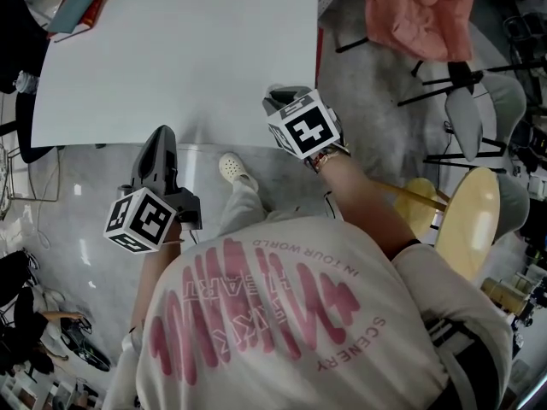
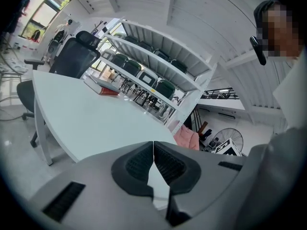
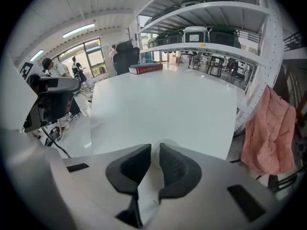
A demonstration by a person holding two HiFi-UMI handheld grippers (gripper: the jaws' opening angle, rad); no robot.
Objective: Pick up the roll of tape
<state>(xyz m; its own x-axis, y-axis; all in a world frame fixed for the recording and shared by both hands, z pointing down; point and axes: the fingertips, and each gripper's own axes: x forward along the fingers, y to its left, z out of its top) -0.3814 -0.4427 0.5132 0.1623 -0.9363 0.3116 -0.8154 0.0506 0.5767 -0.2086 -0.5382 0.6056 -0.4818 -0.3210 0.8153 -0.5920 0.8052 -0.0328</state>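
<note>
A white worktop (image 1: 171, 49) fills the scene. At its near edge the left tongs (image 2: 153, 146) hang with their tips meeting and nothing between them. Further along the same edge, the right tongs (image 3: 155, 146) are narrowed onto the white roll of tape (image 3: 156, 153), gripping it between their jaws.

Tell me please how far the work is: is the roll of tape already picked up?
Done: the right gripper is at the roll of tape, by the near edge of the white table. In hand: its jaws stand on both sides of the whitish roll, and the pads seem to press on it. Left: the lift itself; nothing shows the roll off the table yet. The left gripper is shut and empty.
</note>
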